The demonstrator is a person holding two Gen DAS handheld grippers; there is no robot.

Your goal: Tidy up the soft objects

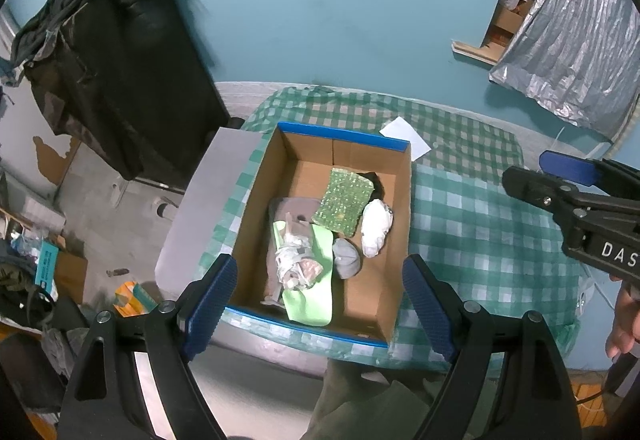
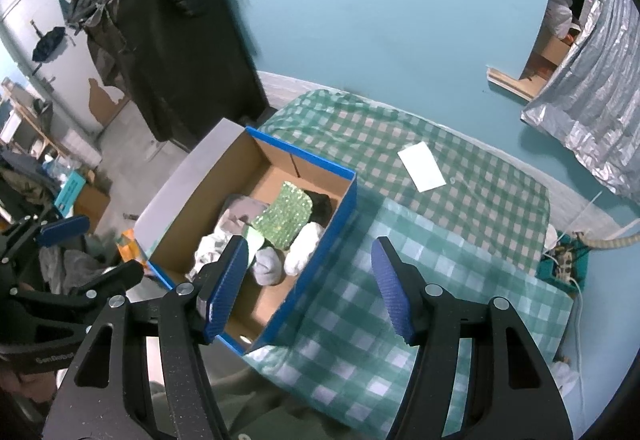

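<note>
A blue-edged cardboard box [image 1: 396, 208] [image 2: 344, 196] stands on a green checked cloth. Inside lie a green sparkly sponge [image 1: 342, 202] [image 2: 285, 216], a white sock roll [image 1: 375, 226] [image 2: 303, 246], a grey sock ball [image 1: 346, 258] [image 2: 267, 266], a light green cloth [image 1: 314, 296], a crumpled patterned cloth [image 1: 294, 260], a grey cloth [image 1: 296, 206] [image 2: 242, 216] and a dark item [image 2: 322, 206]. My left gripper [image 1: 320, 310] is open and empty above the box's near edge. My right gripper [image 2: 308, 286] is open and empty over the box's right side.
A white paper [image 1: 406, 138] [image 2: 422, 166] lies on the cloth [image 2: 460, 240] beyond the box. A black cabinet draped with dark clothes [image 1: 116, 60] stands at the left. Silver sheeting [image 1: 572, 40] hangs at the right. A power strip [image 2: 564, 264] sits right of the table.
</note>
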